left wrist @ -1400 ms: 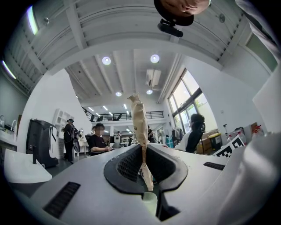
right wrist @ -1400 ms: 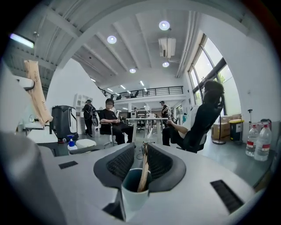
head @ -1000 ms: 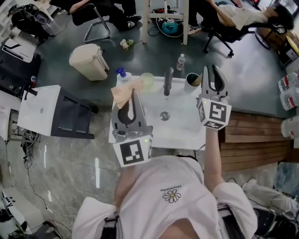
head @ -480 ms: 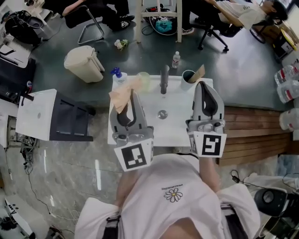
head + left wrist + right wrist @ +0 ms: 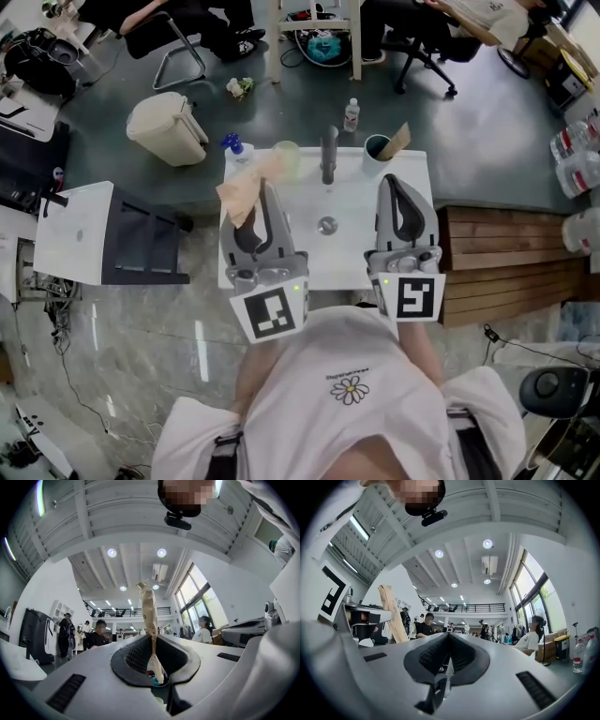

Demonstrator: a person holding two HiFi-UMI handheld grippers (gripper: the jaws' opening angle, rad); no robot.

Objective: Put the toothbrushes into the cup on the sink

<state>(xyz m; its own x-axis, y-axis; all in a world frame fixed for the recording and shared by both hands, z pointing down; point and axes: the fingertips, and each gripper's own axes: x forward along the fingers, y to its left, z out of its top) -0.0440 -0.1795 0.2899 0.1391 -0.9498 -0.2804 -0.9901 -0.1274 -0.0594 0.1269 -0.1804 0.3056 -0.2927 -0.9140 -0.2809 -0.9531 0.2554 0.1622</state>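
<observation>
My left gripper (image 5: 266, 189) (image 5: 152, 637) is shut on a tan paper-wrapped toothbrush (image 5: 246, 187) (image 5: 149, 616), which sticks out past the jaws over the left side of the white sink (image 5: 352, 258). A dark cup (image 5: 376, 148) stands at the sink's back right corner, and a second tan wrapped toothbrush (image 5: 398, 142) leans out of it. My right gripper (image 5: 394, 185) (image 5: 447, 637) hovers over the sink's right side, short of the cup, its jaws together with nothing between them. The left gripper's toothbrush (image 5: 393, 613) also shows in the right gripper view.
A faucet (image 5: 328, 156) stands at the back middle of the sink, with a pale green cup (image 5: 287, 157) and a blue-pump bottle (image 5: 232, 145) to its left. On the floor beyond are a beige bin (image 5: 167, 127) and a water bottle (image 5: 351, 114). Wooden decking (image 5: 497, 262) lies right.
My right gripper has drawn back from the cup toward the person, leaving a wrapped toothbrush standing in the cup. The left gripper has kept its place and its hold.
</observation>
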